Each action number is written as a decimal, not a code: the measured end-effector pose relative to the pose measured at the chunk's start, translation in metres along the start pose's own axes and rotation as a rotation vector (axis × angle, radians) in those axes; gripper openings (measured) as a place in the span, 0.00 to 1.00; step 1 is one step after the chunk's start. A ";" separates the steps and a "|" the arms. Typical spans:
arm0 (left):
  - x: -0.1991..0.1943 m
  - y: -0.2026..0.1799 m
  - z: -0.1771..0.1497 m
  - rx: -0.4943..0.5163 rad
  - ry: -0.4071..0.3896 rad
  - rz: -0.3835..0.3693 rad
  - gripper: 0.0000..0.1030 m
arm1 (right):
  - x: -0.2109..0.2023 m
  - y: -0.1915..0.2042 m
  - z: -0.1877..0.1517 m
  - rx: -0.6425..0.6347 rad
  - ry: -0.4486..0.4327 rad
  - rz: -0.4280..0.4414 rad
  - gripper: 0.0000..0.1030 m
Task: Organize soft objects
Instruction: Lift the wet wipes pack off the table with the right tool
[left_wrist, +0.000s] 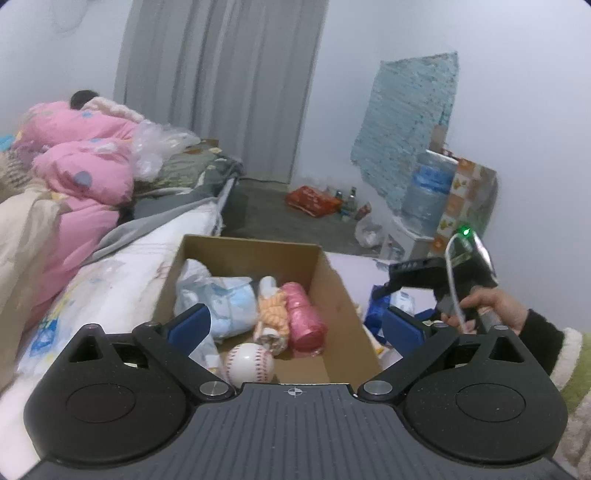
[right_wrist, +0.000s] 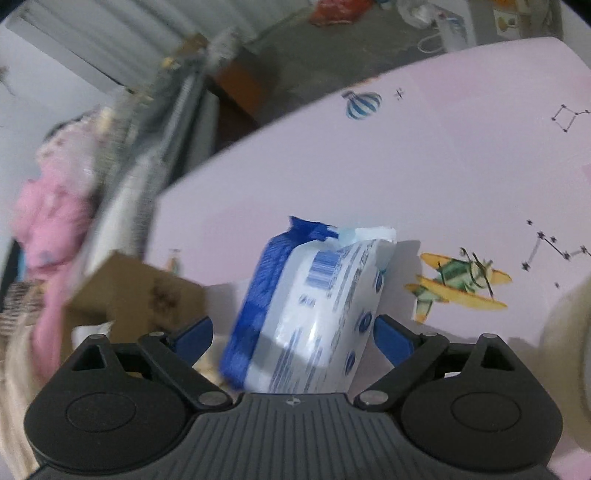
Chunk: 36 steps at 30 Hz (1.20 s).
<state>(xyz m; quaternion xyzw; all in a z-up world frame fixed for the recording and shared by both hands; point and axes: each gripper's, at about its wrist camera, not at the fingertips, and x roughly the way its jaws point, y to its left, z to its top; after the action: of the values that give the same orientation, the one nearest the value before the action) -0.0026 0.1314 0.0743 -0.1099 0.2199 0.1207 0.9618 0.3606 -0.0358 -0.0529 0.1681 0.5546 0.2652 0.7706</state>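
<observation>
The left claw (left_wrist: 293, 325) is held wide apart above the open cardboard box (left_wrist: 332, 280), with nothing between its blue pads (left_wrist: 190, 325); it appears to be parked there so that the box stays in sight while the other tool works. Soft items are already gathered in the box: a pale blue bundle (left_wrist: 221, 302) at centre left, a knotted orange rope toy (left_wrist: 273, 314) beside it, a pink roll (left_wrist: 304, 317) touching the rope toy, and a white baseball (left_wrist: 249, 363) near the lower edge of the frame. The box sits on a pink printed worktop (right_wrist: 443, 166), just beside the bed (left_wrist: 122, 277) at the left.

In the right wrist view the right claw (right_wrist: 293, 332) is seen spread wide around a blue-and-white soft pack (right_wrist: 310, 314), which stands tilted between the pads. The right pad (right_wrist: 391, 339) lies just beside the pack and the left one is clear of it, so the pack is judged to be framed for a grasp rather than gripped. Whether the right pad touches cannot be told.

The pack's lower end is hidden behind the claw body. The left side of this view is smeared by motion blur, so only a corner of the box and pink bedding (right_wrist: 48, 214) can be made out. A pale rounded object at the far right edge is cut off and cannot be identified. In the left view, the pack is largely hidden behind the box wall and the right pad.
</observation>
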 end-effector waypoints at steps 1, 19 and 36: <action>-0.001 0.004 -0.001 -0.008 -0.002 0.004 0.97 | 0.006 0.004 -0.001 -0.026 0.002 -0.020 0.83; -0.044 0.027 -0.012 -0.104 -0.025 -0.068 0.98 | -0.145 -0.026 -0.080 -0.127 -0.190 0.021 0.68; -0.059 -0.001 -0.081 -0.145 0.177 -0.297 0.98 | -0.104 0.037 -0.226 -0.900 0.039 -0.680 0.68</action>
<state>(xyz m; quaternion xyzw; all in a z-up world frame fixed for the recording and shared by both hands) -0.0861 0.0981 0.0293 -0.2204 0.2758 -0.0170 0.9354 0.1136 -0.0760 -0.0277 -0.3700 0.4241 0.2154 0.7980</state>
